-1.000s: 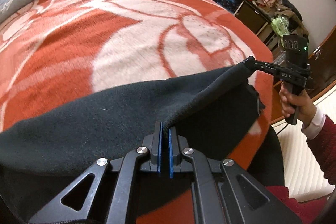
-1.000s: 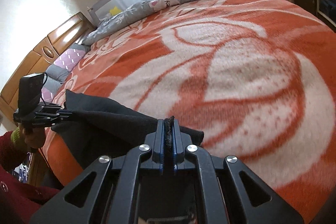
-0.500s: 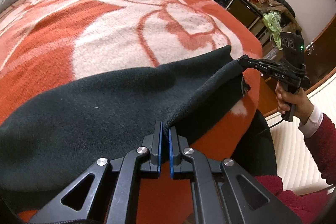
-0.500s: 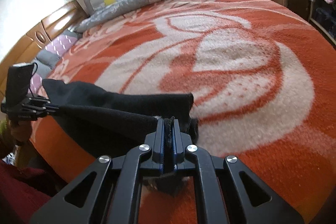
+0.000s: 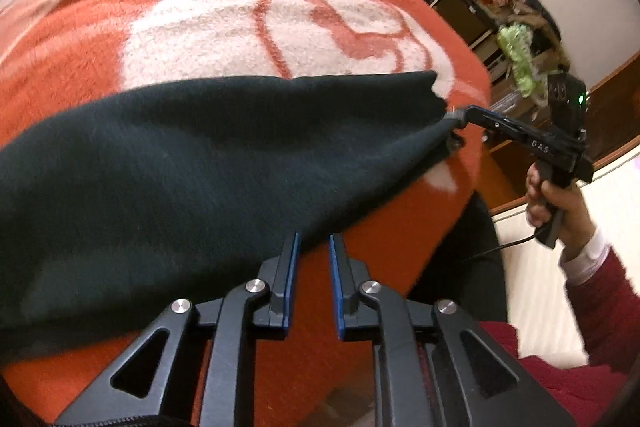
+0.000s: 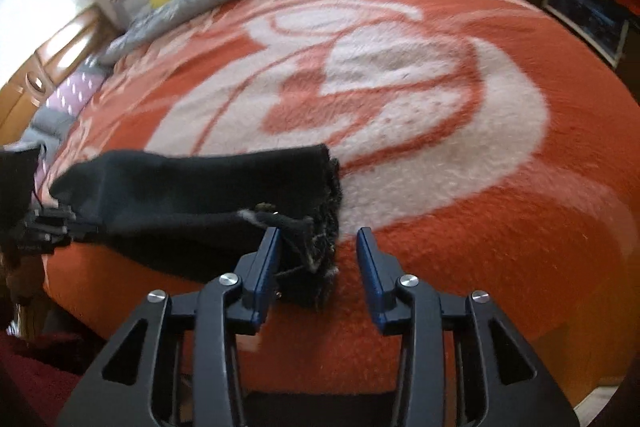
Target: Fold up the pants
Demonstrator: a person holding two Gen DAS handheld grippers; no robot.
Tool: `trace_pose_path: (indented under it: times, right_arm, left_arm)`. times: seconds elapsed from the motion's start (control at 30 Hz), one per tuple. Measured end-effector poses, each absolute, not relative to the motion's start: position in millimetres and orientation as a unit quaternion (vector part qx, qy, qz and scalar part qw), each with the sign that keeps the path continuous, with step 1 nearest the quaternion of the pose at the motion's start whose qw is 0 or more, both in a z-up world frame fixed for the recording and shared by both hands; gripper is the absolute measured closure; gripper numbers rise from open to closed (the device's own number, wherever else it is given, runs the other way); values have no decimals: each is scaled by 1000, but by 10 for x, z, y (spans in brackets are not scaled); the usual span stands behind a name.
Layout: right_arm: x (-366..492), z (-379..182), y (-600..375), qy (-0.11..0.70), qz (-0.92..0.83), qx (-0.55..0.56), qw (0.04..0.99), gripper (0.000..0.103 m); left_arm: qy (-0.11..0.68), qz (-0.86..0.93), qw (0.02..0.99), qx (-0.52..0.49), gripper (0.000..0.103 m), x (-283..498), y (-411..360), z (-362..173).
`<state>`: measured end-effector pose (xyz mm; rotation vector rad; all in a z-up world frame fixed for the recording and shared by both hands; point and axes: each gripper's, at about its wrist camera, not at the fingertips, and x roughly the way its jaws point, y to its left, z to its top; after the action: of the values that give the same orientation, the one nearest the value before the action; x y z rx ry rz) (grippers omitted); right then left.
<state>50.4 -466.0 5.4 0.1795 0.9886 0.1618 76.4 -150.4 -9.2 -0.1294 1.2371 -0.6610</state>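
Fingers [image 5: 286,267] of my left gripper [image 5: 312,247] and right gripper [image 6: 318,239] stand parted, gripping nothing; the black pants [image 5: 200,163] lie flat on the orange bed blanket [image 6: 440,107], nearest its front edge.

Matt black knit pants [image 5: 208,163], fuzzy orange blanket [image 5: 224,15] (pile rough), matt black tongs [image 6: 318,239]

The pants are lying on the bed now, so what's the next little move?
Probably draw both grippers back. The left gripper and right gripper are open, and the pants lie flat on the blanket, so nothing is held.
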Motion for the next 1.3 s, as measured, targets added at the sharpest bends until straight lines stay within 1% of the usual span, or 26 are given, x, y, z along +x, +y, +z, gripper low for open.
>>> trace_pose_path:
  times: [0.1, 0.17, 0.4, 0.47, 0.53, 0.6, 0.73, 0.87, 0.93, 1.03, 1.17, 1.3]
  right_arm:
    - [402, 173, -4615, 456, 84, 114, 879, 62]
    - [348, 201, -4496, 450, 99, 132, 878, 62]
    - [324, -27, -3873, 474, 169, 174, 847, 62]
    - [346, -105, -3687, 482, 184, 176, 838, 62]
    - [365, -170, -3534, 490, 199, 184, 828, 62]
    - [368, -212, -3353, 496, 219, 188, 819, 62]
    - [407, -240, -3022, 497, 249, 187, 810, 62]
    - [462, -207, -2545, 495, 290, 147, 806, 62]
    - [542, -173, -2215, 493, 316, 115, 802, 62]
    - [627, -146, -1821, 487, 343, 68, 800, 62]
    - [741, -136, -1306, 476, 374, -2, 796, 62]
    - [758, -227, -858, 460, 393, -95, 791, 62]
  left_arm:
    - [565, -292, 769, -62, 87, 645, -1413, -55]
    - [566, -273, 774, -79, 87, 578, -1273, -58]
    - [565, -173, 787, -179, 87, 419, -449, -110]
    - [559, -133, 790, -214, 83, 371, -122, -114]
    - [550, -98, 792, -248, 74, 324, 172, -120]
    - [540, -63, 789, -287, 71, 274, 495, -149]
    - [522, -2, 781, -344, 71, 198, 1037, -206]
    - [498, 44, 777, -382, 71, 143, 1466, -202]
    - [487, 62, 777, -393, 67, 126, 1668, -187]
    - [477, 85, 776, -404, 66, 154, 1894, -180]
    - [466, 105, 771, -421, 64, 188, 2101, -192]
    - [466, 120, 767, -424, 63, 272, 2206, -236]
